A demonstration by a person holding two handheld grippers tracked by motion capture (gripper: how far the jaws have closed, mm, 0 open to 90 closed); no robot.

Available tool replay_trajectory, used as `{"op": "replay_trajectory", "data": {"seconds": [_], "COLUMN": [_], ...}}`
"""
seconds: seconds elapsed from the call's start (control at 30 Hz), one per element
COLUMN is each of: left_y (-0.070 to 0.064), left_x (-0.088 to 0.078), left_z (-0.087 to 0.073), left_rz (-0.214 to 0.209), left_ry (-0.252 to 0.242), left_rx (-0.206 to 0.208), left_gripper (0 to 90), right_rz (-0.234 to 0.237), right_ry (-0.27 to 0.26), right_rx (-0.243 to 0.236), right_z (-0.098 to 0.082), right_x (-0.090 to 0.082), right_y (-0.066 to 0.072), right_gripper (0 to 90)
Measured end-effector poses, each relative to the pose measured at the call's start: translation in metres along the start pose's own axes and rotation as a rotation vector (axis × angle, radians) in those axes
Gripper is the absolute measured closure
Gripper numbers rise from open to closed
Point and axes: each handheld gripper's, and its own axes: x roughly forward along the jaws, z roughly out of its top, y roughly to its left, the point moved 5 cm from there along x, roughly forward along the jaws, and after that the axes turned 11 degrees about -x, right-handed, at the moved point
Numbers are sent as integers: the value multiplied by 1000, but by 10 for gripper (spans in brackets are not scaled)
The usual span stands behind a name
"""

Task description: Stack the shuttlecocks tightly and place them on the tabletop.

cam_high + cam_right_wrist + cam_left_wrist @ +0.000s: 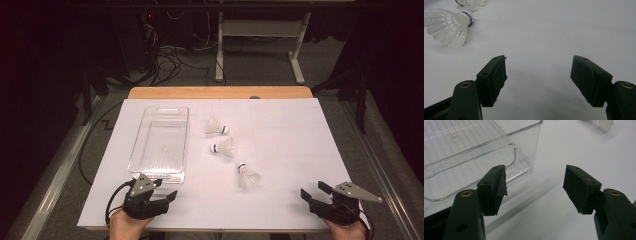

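1. Grippers sit at the near edge of the white table (280,200), 1 in each hand, well apart.
2. Left gripper (165,191) has its jaws spread wide with nothing between them. A clear plastic box (160,142) lies just past its left jaw.
3. Right gripper (312,191) also has its jaws spread wide and bare.
4. 3 shuttlecocks lie on the table. The nearest shuttlecock (247,176) is ahead of the right gripper's left jaw, to the side, not touching. The middle shuttlecock (223,147) and far shuttlecock (216,127) lie farther ahead, beside the box.

White sheet (280,165) covers bench (220,92); wooden edge bare at bench's far side. Beyond bench: white desk frame (260,45), cables (170,62) on floor.
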Motion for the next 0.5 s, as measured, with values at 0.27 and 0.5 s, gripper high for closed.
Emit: {"op": "replay_trajectory", "data": {"seconds": [0.27, 0.5], "left_y": [10, 19], "left_x": [-7, -14], "left_z": [-5, -10], "left_rz": [15, 32], "left_ry": [-22, -47], "left_rx": [-29, -62], "left_gripper": [353, 353], "right_rz": [-4, -6], "right_ry": [0, 0], "right_rx": [-2, -2], "right_z": [0, 0], "right_x": [0, -1], "right_y": [0, 0], "right_gripper": [293, 293]}}
